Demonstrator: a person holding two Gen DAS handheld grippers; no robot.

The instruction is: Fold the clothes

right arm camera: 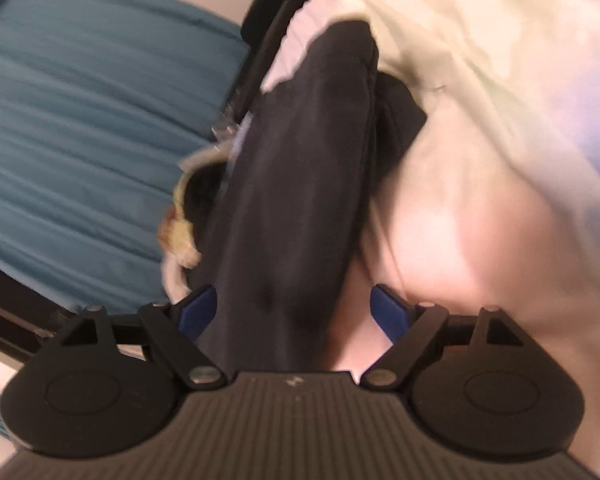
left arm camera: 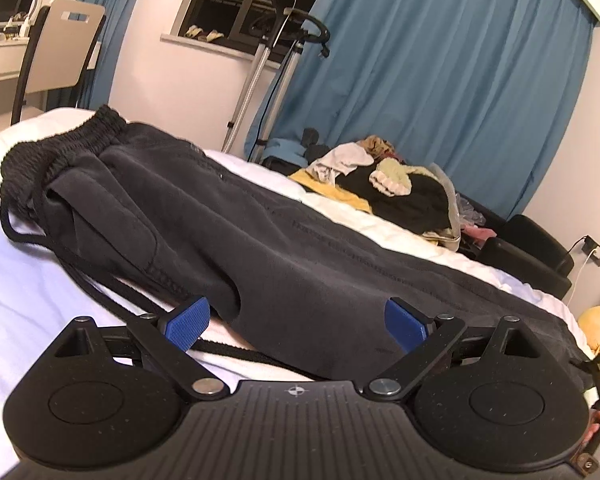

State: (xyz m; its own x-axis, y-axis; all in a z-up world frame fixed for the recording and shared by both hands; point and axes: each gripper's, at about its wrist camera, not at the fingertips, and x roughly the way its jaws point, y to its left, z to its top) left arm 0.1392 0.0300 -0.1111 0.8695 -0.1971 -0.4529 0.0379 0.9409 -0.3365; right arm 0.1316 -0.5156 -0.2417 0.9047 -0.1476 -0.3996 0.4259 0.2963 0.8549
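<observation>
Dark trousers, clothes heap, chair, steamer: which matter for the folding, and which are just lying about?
In use: dark grey fleece drawstring trousers, white bed sheet, left claw, right claw.
Lying about: mixed clothes heap, beige chair, garment steamer.

Bare white sheet (left arm camera: pixel 28 288) lies open on your left, beside the dark trousers (left arm camera: pixel 260 240); a black drawstring (left arm camera: pixel 80 276) trails across it. Beyond the trousers, a heap of clothes (left arm camera: pixel 388 188) blocks the bed's far edge. Your right gripper (right arm camera: pixel 296 312) has pale bedding (right arm camera: pixel 480 160) bulging close alongside.
</observation>
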